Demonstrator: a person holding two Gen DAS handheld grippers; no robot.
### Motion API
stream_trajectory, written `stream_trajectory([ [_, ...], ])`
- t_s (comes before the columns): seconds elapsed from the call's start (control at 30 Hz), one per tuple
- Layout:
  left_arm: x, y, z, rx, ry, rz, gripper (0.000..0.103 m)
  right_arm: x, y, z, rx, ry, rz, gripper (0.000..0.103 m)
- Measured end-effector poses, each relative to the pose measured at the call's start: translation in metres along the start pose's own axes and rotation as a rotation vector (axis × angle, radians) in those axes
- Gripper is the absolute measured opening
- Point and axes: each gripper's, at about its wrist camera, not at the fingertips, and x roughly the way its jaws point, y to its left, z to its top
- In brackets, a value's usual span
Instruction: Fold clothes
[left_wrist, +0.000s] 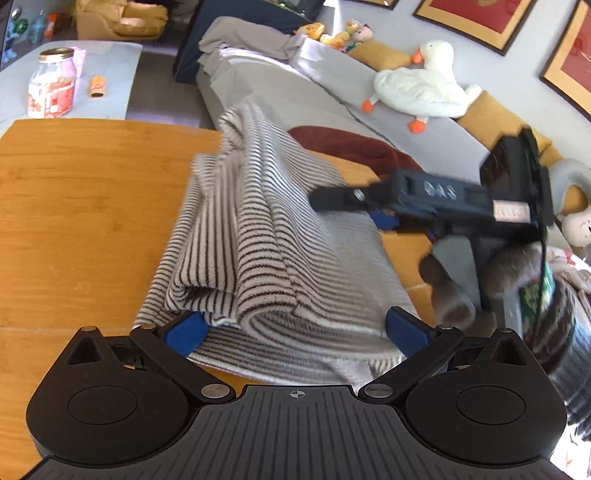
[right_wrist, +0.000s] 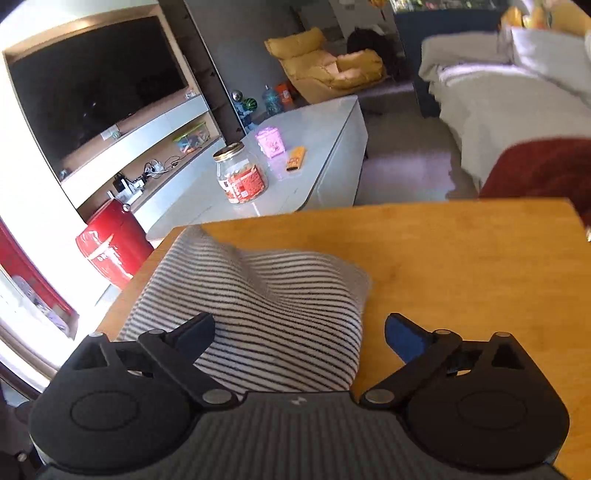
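A grey-and-black striped garment (left_wrist: 266, 236) lies in a thick, loosely folded heap on the wooden table (left_wrist: 74, 192). My left gripper (left_wrist: 295, 330) stands wide open at the heap's near edge, its blue pads (left_wrist: 184, 332) on either side of the cloth without pressing it. In the same view my right gripper (left_wrist: 347, 206) comes in from the right, held by a gloved hand (left_wrist: 454, 291), its tips at the garment's right side. In the right wrist view the right gripper (right_wrist: 299, 334) is open over the striped garment (right_wrist: 266, 306), with nothing clamped.
A dark red cloth (left_wrist: 347, 144) lies at the table's far edge by a grey sofa (left_wrist: 295, 88) with a white goose plush (left_wrist: 421, 88). A low grey table (right_wrist: 295, 177) holds a jar (right_wrist: 240, 177). A red cabinet (right_wrist: 110, 243) stands left of the wooden table (right_wrist: 461, 258).
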Motion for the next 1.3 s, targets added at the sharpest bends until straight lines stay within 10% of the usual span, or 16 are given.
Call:
stream_trajectory([
  [0.33, -0.045, -0.022, -0.004, 0.022, -0.080, -0.076, 0.103, -0.078, 0.003, -0.041, -0.159, -0.161, -0.091, 0.103],
  [0.5, -0.063, 0.004, 0.015, -0.101, -0.208, 0.050, 0.103, -0.094, 0.016, -0.064, -0.186, -0.207, -0.084, 0.099],
  [0.77, -0.015, 0.032, 0.003, -0.283, -0.086, -0.016, 0.103, -0.063, 0.024, -0.065, -0.344, -0.122, -0.136, 0.093],
  [0.9, 0.002, 0.007, -0.003, -0.219, -0.067, -0.048, 0.103, -0.058, 0.018, -0.051, -0.387, -0.157, -0.239, 0.093],
  [1.1, 0.007, -0.020, -0.011, -0.199, -0.080, -0.135, 0.102, -0.086, 0.003, -0.049, -0.332, -0.191, -0.155, 0.093],
  [1.3, -0.033, -0.011, -0.007, -0.201, -0.224, 0.139, 0.102, -0.102, 0.041, -0.063, -0.450, -0.240, -0.030, 0.093],
])
